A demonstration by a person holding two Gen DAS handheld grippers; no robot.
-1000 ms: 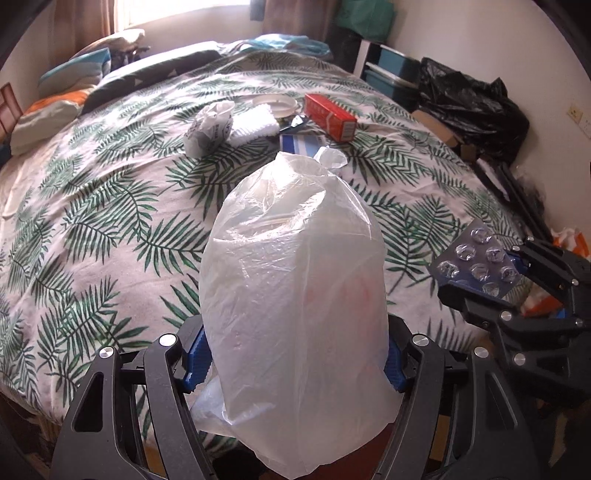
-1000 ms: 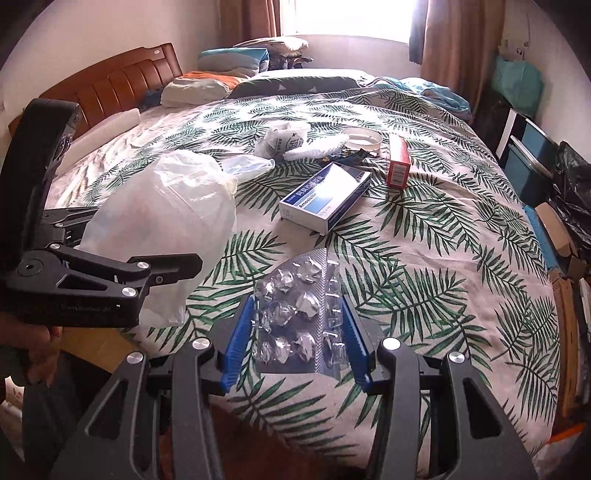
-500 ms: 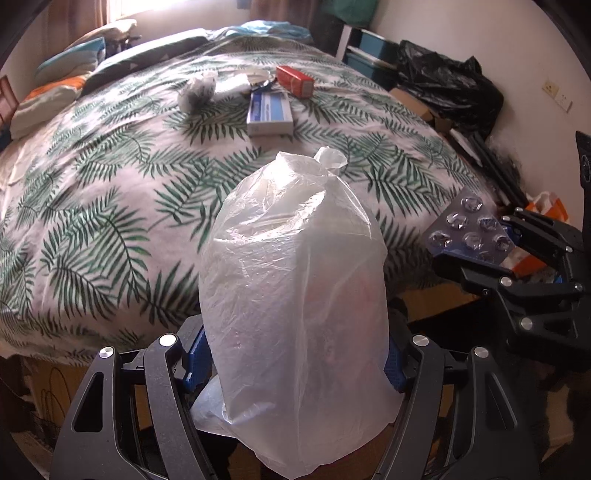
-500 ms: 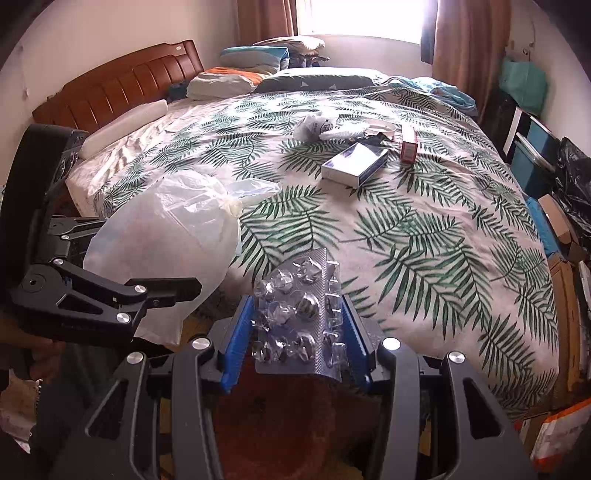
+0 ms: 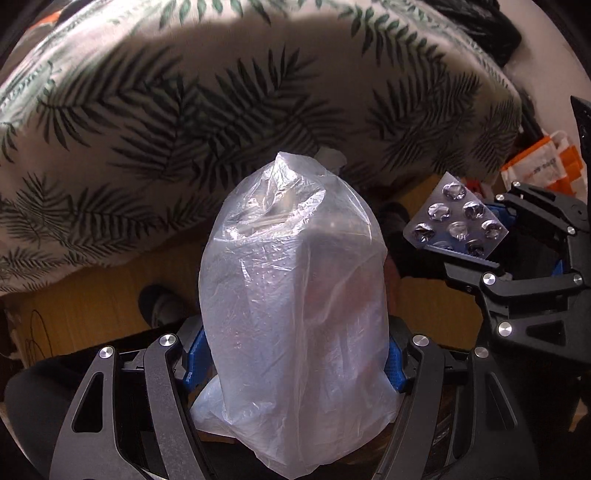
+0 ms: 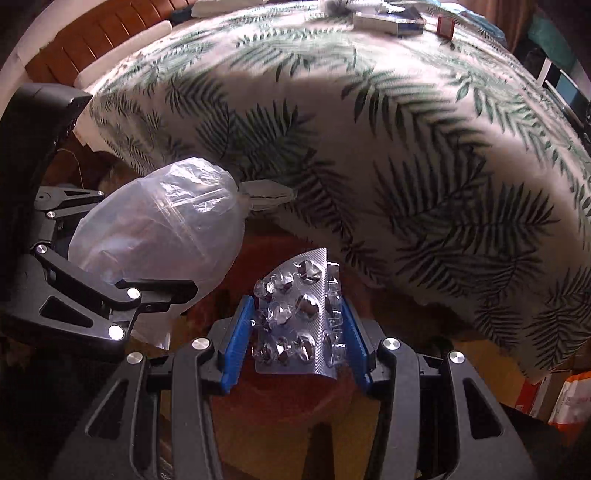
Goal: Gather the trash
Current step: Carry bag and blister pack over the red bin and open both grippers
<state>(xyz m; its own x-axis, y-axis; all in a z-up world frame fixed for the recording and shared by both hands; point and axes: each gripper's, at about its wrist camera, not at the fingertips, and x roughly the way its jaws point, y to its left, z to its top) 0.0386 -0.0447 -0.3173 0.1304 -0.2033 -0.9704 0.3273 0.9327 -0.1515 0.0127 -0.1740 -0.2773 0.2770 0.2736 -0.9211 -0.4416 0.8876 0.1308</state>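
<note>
My left gripper is shut on a crumpled clear plastic bag, which stands up between its blue pads; the bag also shows in the right wrist view. My right gripper is shut on a silver blister pack with emptied pockets; the pack shows at the right of the left wrist view. Both grippers hang below the edge of the bed, side by side. A blue-and-white box and a red box lie far off on top of the bed.
The palm-leaf bedspread drapes down right in front of both grippers. Brown floor and cardboard lie below. An orange-and-white bag sits at the right by the wall. A wooden headboard is at the far left.
Both grippers have dropped from above the bed to below its edge and pulled back, each keeping its hold. The bed top has slid up out of the left view.
</note>
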